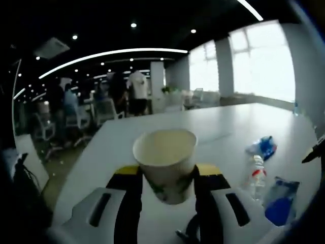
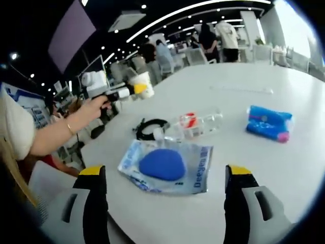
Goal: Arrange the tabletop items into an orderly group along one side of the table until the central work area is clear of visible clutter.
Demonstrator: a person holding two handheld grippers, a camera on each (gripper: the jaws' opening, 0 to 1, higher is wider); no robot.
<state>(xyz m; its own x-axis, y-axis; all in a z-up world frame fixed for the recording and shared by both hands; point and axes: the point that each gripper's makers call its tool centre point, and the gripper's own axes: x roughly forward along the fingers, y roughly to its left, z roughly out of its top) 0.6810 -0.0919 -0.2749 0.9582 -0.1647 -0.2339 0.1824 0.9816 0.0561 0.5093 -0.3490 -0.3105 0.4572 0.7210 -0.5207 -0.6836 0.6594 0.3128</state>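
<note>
The left gripper (image 1: 167, 185) is clamped on a paper cup (image 1: 165, 163), held upright above the white table (image 1: 223, 127), mouth up and long axis vertical. Too hard a squeeze could crumple its thin wall; too light, and it could slip or tip. The right gripper (image 2: 165, 190) is spread wide with nothing between its jaws. Just ahead of it lies a plastic pouch with a blue sponge (image 2: 162, 163). Beyond that a clear bottle (image 2: 190, 126) lies on its side, long axis roughly crosswise, beside a black cable (image 2: 148, 128), and could roll if nudged. A blue packet (image 2: 269, 123) lies off to the right
</note>
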